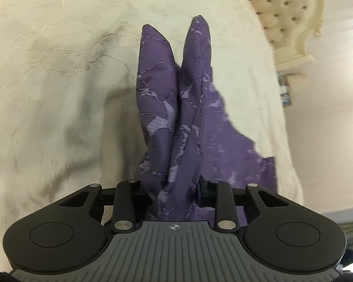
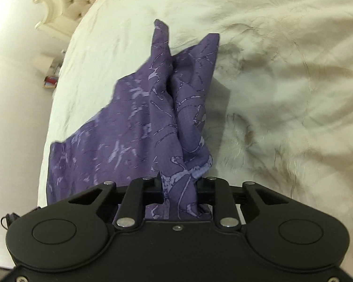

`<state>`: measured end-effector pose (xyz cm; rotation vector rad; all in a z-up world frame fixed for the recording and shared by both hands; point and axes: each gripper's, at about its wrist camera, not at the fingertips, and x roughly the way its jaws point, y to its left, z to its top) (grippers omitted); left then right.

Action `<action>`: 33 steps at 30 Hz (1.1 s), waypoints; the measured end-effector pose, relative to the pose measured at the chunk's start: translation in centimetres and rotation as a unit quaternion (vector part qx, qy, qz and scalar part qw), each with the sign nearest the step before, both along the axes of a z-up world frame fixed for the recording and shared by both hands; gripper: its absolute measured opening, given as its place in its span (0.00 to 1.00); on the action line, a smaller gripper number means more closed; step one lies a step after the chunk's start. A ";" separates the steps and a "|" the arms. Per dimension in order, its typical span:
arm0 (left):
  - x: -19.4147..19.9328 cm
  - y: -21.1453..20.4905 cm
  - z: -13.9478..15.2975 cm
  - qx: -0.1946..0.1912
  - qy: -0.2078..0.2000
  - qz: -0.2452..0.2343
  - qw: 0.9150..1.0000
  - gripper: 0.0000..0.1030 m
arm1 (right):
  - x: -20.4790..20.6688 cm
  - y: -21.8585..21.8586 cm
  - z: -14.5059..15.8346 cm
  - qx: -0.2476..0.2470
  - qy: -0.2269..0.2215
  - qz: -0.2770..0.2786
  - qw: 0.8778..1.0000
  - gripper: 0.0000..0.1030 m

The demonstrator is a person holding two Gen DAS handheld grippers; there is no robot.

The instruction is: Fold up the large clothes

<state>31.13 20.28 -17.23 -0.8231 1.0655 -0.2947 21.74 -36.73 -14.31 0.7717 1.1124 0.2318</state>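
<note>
A purple patterned garment [image 1: 167, 108] is bunched between the jaws of my left gripper [image 1: 174, 188], which is shut on it; two folds of cloth stand up ahead of the jaws, hiding the fingertips. The rest of the cloth hangs to the right over the bed. In the right wrist view the same garment [image 2: 176, 108] is bunched in my right gripper [image 2: 181, 188], shut on it, with cloth spreading down to the left. Both grippers hold the garment lifted above the bed.
A cream embroidered bedspread [image 1: 58, 82] lies under both grippers and also fills the right wrist view [image 2: 282, 82]. A tufted cream headboard [image 1: 287, 7] stands at the bed's end, seen too in the right wrist view [image 2: 63, 2]. Small items [image 2: 50, 81] lie beside the bed.
</note>
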 end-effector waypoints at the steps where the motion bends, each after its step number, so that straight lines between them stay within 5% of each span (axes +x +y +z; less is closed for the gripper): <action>1: -0.6 0.1 0.3 0.000 -0.001 -0.005 1.000 0.30 | -0.6 0.0 0.3 0.000 0.002 0.005 1.000 0.29; 7: -4.5 1.3 0.1 0.021 0.021 -0.012 0.999 0.30 | -5.0 -0.7 0.4 0.005 0.031 0.037 0.999 0.29; 10: -5.5 1.9 -1.7 0.089 0.039 -0.011 0.995 0.39 | -6.7 -1.1 -0.4 -0.022 0.046 0.040 0.998 0.34; 14: -5.1 1.3 -3.7 0.152 0.041 -0.014 0.987 0.57 | -7.0 -1.4 -2.4 -0.075 0.065 0.022 0.995 0.55; 18: -4.7 -0.5 -2.5 0.208 0.030 -0.023 0.977 0.59 | -6.5 -0.9 -2.0 -0.092 0.055 0.026 0.994 0.59; 27: -9.0 -2.0 3.2 0.282 -0.066 0.039 0.956 0.64 | -6.8 -1.6 0.2 -0.096 -0.018 0.037 0.995 0.91; 30: -9.2 -3.7 4.9 0.288 -0.095 0.031 0.952 0.76 | -5.7 -1.8 -0.6 -0.080 -0.023 0.035 0.996 0.91; 33: -8.3 -6.1 5.6 0.269 -0.113 0.004 0.957 0.76 | -4.1 -2.1 -1.8 -0.068 -0.020 0.057 0.996 0.91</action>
